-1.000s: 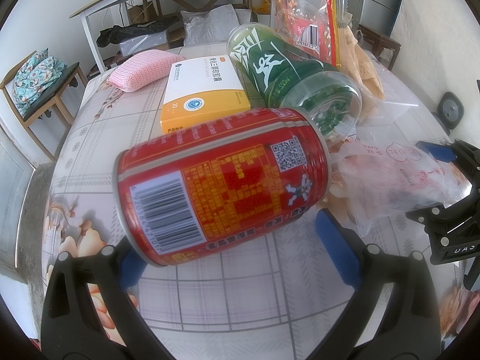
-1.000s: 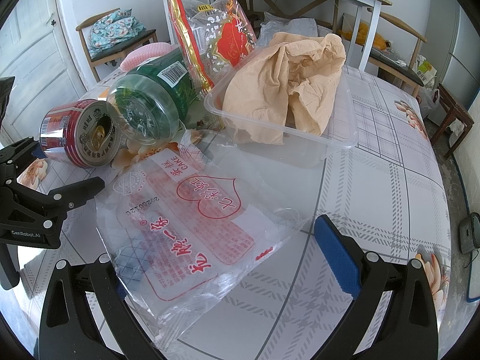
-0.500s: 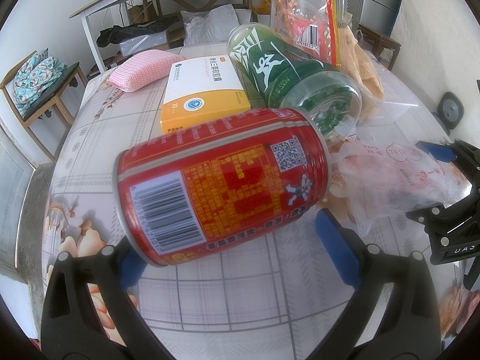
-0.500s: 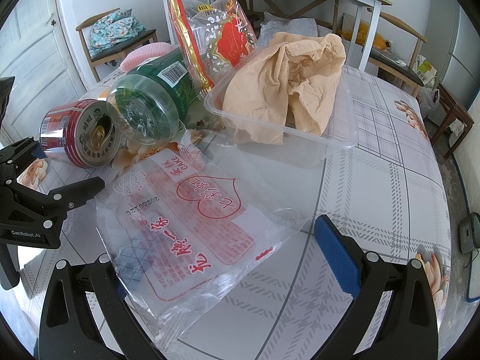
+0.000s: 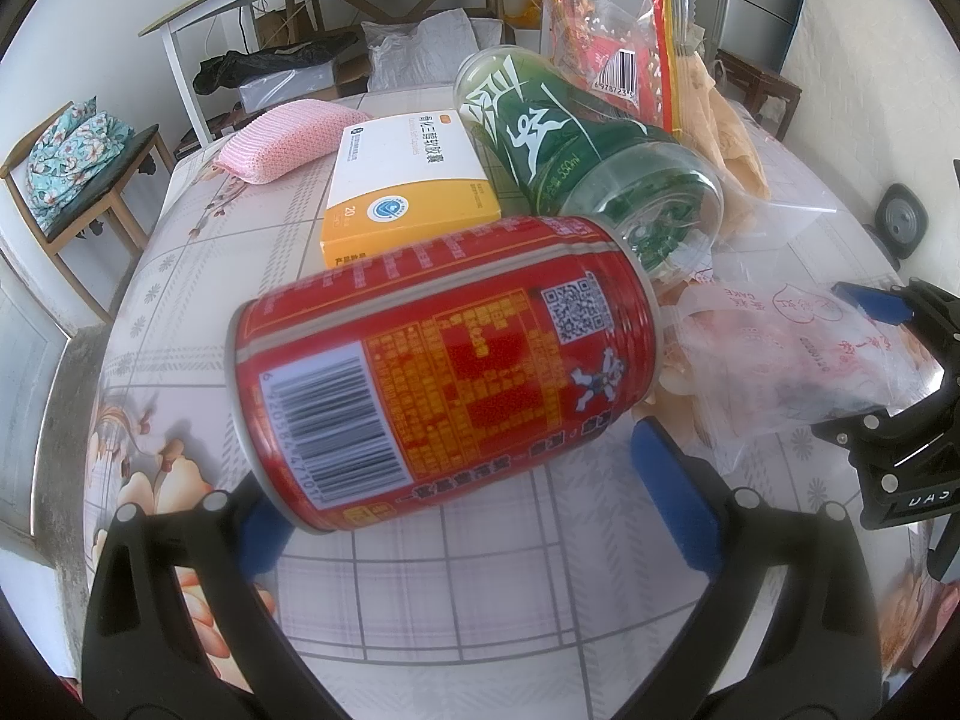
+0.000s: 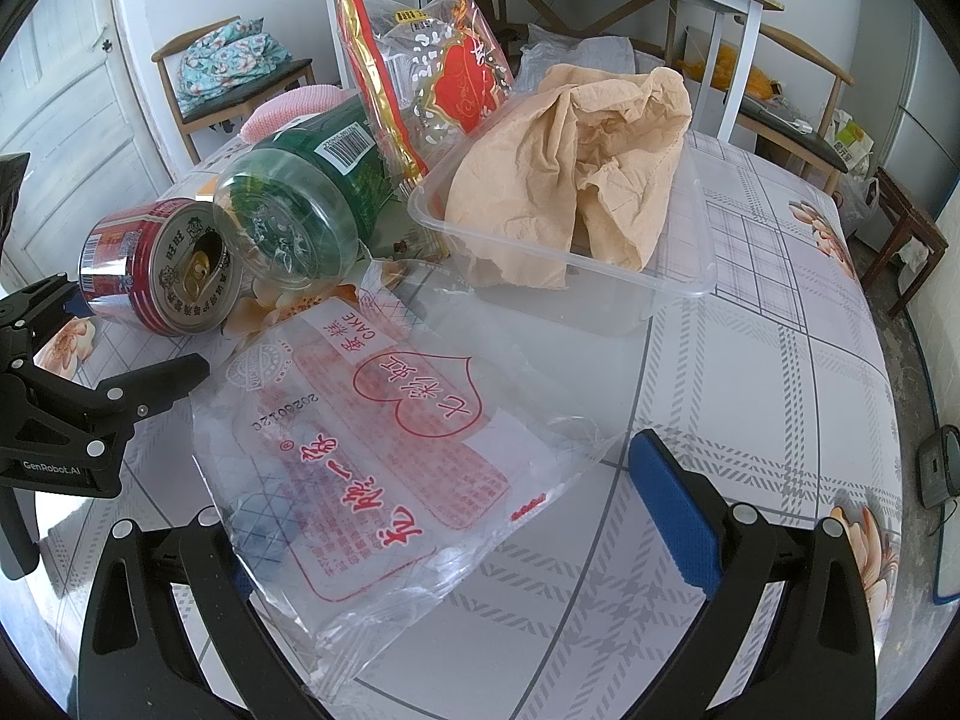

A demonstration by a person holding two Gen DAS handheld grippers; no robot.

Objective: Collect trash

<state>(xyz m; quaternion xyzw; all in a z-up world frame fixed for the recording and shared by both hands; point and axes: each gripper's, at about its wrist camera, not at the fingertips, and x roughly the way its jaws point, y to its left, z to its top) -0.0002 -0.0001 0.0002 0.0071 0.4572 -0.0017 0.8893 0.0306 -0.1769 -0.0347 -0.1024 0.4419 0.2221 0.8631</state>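
Note:
A red drink can [image 5: 444,372] lies on its side between the fingers of my left gripper [image 5: 468,510], which stands open around it. Its opened top shows in the right wrist view [image 6: 156,267]. Behind it lies a green plastic bottle [image 5: 576,138], also on its side. A clear plastic cake bag with red print [image 6: 372,450] lies flat between the fingers of my right gripper [image 6: 456,534]. That gripper is open too, and the bag covers its left fingertip.
A clear plastic container [image 6: 678,276] holds crumpled brown paper [image 6: 576,168]. A red-and-gold snack bag [image 6: 438,78] leans behind the bottle. A yellow-and-white box [image 5: 408,180] and a pink sponge [image 5: 288,138] lie farther back. The chequered tablecloth [image 6: 750,360] is bare at right.

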